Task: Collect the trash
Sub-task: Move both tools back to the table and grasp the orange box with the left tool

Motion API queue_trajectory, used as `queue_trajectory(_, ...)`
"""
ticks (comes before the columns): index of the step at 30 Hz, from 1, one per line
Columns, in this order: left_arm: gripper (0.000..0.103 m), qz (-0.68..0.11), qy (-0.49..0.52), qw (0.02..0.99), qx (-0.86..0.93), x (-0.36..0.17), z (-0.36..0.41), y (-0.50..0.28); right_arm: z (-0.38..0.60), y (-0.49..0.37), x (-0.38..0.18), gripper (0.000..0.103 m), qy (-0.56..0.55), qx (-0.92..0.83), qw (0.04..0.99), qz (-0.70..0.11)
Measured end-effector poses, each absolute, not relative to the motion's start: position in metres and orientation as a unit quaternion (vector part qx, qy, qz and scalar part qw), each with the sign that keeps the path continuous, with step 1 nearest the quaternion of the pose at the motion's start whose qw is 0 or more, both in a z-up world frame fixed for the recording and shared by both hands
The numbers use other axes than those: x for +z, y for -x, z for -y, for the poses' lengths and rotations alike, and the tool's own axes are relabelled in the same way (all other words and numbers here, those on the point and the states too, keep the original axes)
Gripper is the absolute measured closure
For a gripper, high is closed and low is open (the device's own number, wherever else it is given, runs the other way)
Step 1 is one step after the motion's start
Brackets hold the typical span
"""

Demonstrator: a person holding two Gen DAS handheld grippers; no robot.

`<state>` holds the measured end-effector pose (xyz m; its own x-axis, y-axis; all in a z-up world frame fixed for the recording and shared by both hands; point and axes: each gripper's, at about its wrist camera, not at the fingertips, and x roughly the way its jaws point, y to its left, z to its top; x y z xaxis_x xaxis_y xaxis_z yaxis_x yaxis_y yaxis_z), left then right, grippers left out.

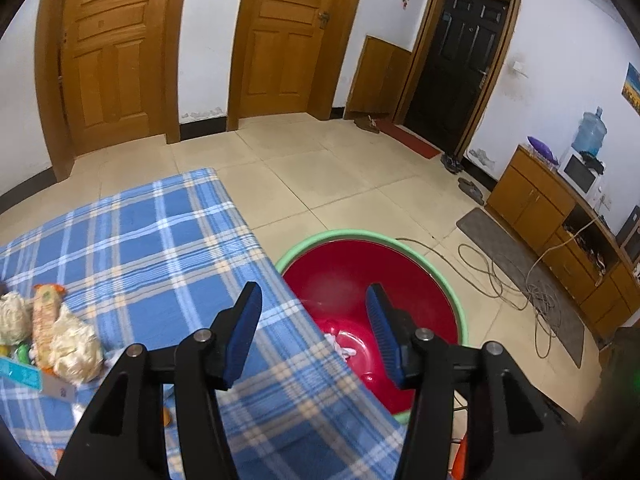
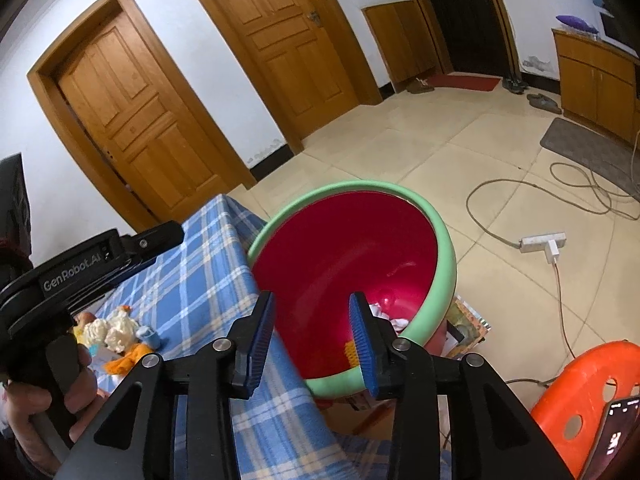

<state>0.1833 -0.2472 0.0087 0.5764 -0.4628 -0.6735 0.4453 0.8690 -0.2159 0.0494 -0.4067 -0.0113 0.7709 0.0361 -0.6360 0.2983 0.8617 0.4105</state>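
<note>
So both grippers, left gripper (image 1: 312, 332) and right gripper (image 2: 310, 336), hang with jaws wide and empty over the red green-rimmed plastic basin (image 1: 456, 304), parked beside the blue plaid-covered desk (image 1: 160, 240) for easy drops; crumpled wrappers and tissue wads (image 1: 60, 332) wait on the desk.

left gripper (image 1: 314, 334) over table corner, blue-padded fingers (image 1: 244, 334) spread wide, nothing between them. blue plaid cloth (image 1: 160, 240) covers table. red basin (image 1: 348, 276) with green rim beside table edge on floor side, white crumpled paper (image 1: 340, 346) at its bottom. on cloth far left: crumpled tissues (image 1: 76, 346), orange snack wrapper (image 1: 46, 320), touching in cluster. beyond: tiled floor (image 1: 320, 168), two wooden doors, dark door, coiled cables (image 1: 520, 284), wooden cabinet (image 1: 560, 216).
</note>
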Motion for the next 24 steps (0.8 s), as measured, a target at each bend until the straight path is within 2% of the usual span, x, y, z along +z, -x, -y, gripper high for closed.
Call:
queue_trajectory(2, 0.047, -0.381, 0.016, 0.89, -0.251, 0.012, 0.239, -0.177, 0.404, -0.045, -0.005, 0.055, -0.251, -0.073, 0.909, -0.325)
queue_trajectory(6, 0.047, -0.377, 0.022, 0.893, -0.243, 0.018, 0.221, -0.163, 0.395, -0.035, 0.005, 0.052, -0.248, -0.066, 0.913, -0.316)
queue_trajectory(9, 0.042, -0.374, 0.025, 0.897, -0.233, 0.024, 0.205, -0.153, 0.387, -0.028, 0.012, 0.047, -0.244, -0.061, 0.916, -0.312)
queue_trajectory(16, 0.037, -0.361, 0.025, 0.91, -0.203, 0.037, 0.162, -0.128, 0.359, -0.014, 0.027, 0.041, -0.234, -0.044, 0.924, -0.3)
queue_trajectory(24, 0.036, -0.368, 0.036, 0.916, -0.154, 0.034, 0.107, -0.107, 0.331, -0.001, 0.036, 0.036, -0.221, -0.025, 0.929, -0.296)
